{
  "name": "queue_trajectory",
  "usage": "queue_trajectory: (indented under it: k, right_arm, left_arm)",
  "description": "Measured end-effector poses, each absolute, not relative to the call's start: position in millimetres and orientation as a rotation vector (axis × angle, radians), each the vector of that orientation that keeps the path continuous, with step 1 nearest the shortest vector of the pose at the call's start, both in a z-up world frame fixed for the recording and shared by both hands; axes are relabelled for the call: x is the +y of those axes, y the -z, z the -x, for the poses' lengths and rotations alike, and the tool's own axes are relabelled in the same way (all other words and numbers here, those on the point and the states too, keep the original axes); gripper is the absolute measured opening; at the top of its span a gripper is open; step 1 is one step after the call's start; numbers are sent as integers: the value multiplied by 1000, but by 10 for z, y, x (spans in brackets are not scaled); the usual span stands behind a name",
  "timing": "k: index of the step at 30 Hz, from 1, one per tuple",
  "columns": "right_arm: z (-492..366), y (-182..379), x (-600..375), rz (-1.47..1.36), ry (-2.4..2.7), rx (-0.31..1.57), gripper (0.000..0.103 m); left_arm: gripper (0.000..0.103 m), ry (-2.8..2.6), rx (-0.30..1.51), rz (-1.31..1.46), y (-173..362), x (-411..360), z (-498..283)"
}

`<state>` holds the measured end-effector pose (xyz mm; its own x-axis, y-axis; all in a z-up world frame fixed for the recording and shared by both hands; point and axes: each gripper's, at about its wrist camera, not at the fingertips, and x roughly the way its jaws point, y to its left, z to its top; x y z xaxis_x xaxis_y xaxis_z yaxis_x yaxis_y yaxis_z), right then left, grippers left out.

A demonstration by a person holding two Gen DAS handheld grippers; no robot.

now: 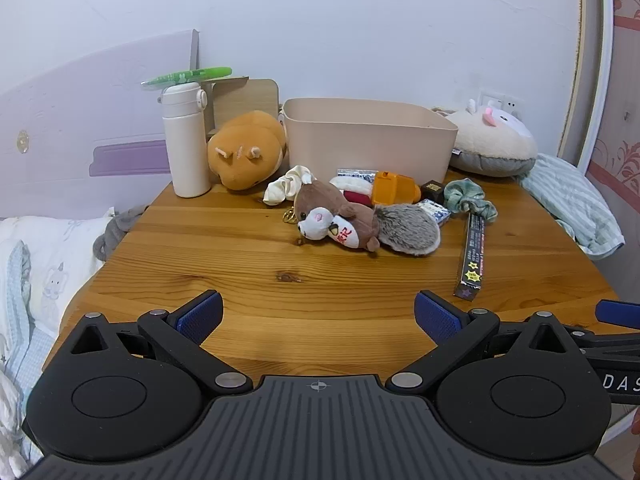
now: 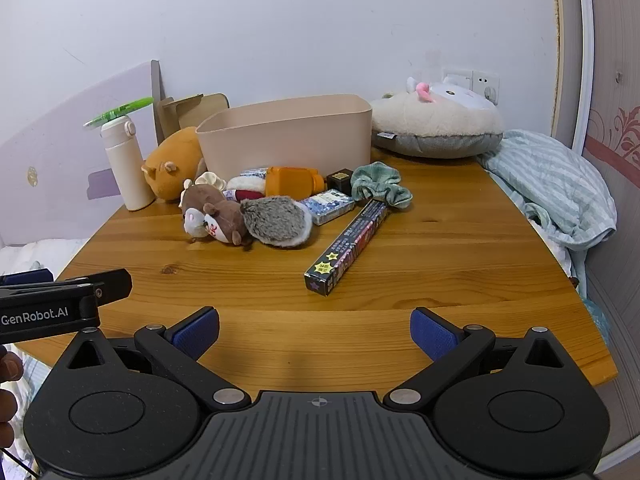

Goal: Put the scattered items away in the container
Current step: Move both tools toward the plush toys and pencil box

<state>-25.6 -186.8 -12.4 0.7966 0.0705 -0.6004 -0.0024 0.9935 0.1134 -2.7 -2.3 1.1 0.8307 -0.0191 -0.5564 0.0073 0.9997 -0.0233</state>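
Lying in a heap just before the beige container (image 2: 288, 136) near the table's (image 2: 440, 240) far edge: squirrel plush (image 2: 224, 218), orange bottle (image 2: 294, 186), green scrunchie (image 2: 380, 188), long dark box (image 2: 350, 246). Likely light; plush and scrunchie soft, pinchable anywhere; box stiff, best taken midway across its narrow width. Left fingers (image 1: 200, 316) and right fingers (image 2: 432, 334) spread wide over the near edge, holding and touching nothing.

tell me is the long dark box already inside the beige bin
No, the long dark box lies flat on the wooden table, in front of the beige bin.
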Motion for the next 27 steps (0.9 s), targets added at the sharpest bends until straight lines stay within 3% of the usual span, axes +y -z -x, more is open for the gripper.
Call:
queue_trajectory:
  k: [27]
  right_arm:
    - [-192, 276, -1953, -123, -7, 700, 103]
  left_arm:
    - [103, 38, 620, 31, 145, 10, -516]
